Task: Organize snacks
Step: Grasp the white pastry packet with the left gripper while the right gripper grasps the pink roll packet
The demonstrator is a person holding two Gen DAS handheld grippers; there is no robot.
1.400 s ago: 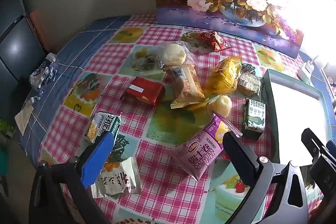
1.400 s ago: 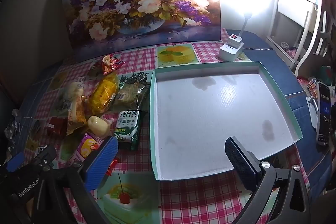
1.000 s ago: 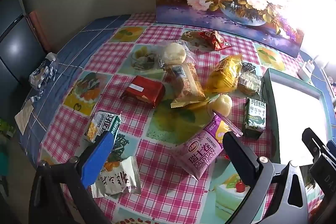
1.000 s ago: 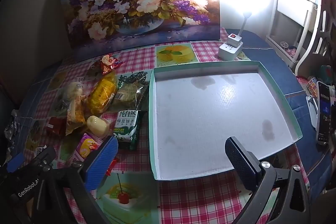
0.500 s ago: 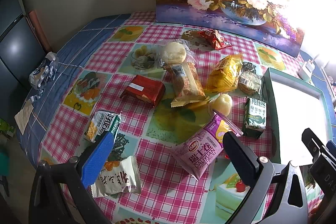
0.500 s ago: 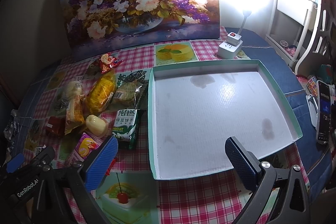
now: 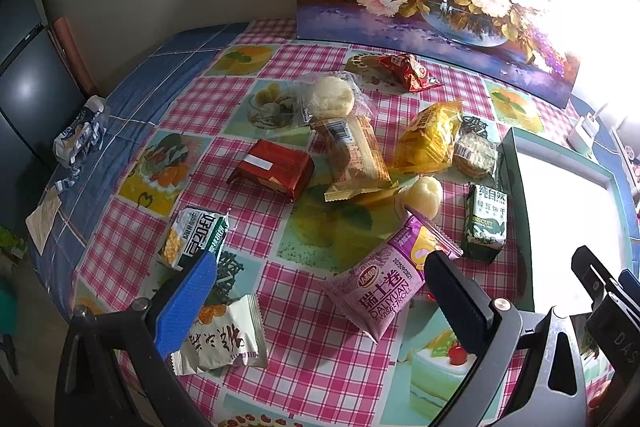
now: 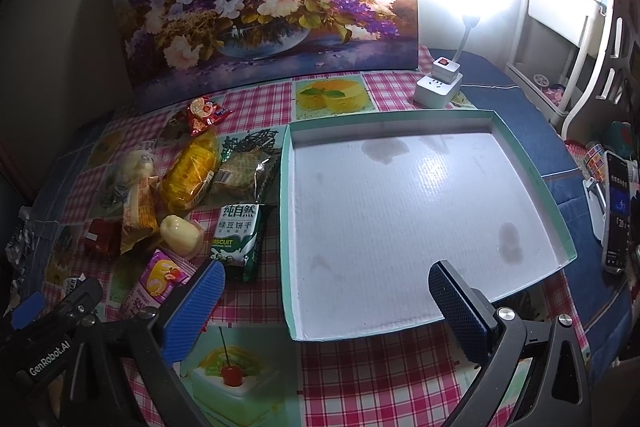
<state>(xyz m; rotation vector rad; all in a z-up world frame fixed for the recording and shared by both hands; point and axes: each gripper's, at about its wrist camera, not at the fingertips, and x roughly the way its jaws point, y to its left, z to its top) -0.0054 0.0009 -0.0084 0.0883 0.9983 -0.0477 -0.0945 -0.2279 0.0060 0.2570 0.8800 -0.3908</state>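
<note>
The tray washes out to white glare in the left view, its floor unreadable. The left tool's blue finger covers a corner of the green-white packet and the white packet. The phone is clipped at the right view's edge, its screen too small to read.

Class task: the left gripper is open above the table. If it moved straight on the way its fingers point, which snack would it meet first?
Most likely the purple Swiss roll packet, which lies nearest between the open left gripper fingers; depth is hard to judge.
</note>
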